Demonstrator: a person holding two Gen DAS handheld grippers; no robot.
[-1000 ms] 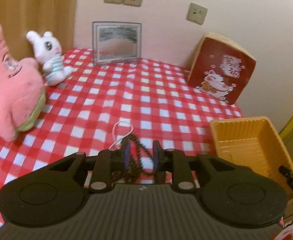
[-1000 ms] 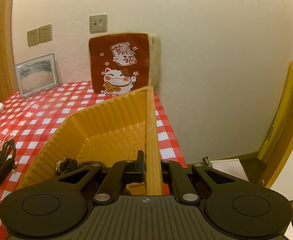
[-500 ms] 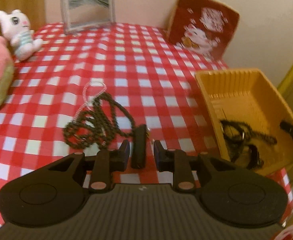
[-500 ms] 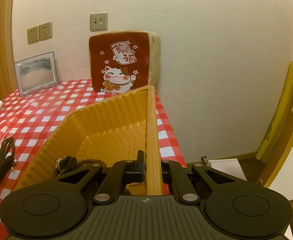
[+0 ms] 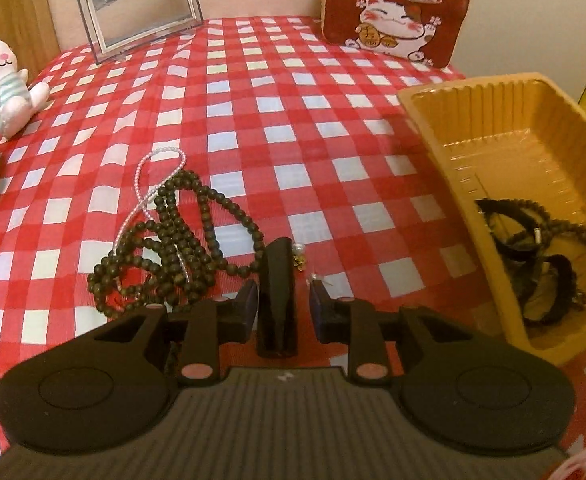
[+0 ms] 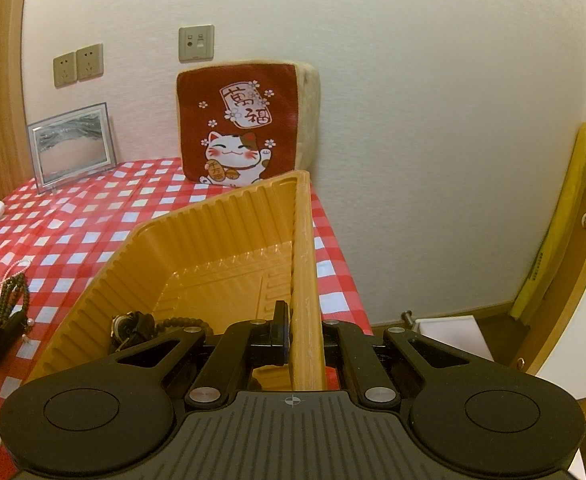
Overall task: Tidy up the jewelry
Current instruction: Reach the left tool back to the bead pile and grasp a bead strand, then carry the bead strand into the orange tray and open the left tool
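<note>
Now your left tongs (image 5: 283, 298) have dropped over the dark bead necklace (image 5: 173, 240), jaws just widened astride its black tassel (image 5: 277, 280), gripping nothing; right tongs (image 6: 299, 336) stay clamped on the yellow tray (image 6: 305, 256) beside it.

Black clip's (image 5: 275, 300) near end behind the claw body, possibly untouched.

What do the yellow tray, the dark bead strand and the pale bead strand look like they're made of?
Yellow tray: thin moulded plastic, judging by its ribbed walls and slight sheen. Dark bead strand: matte round beads, probably wood, though that is not certain. Pale bead strand: tiny glossy whitish beads, perhaps glass or plastic pearl.
</note>
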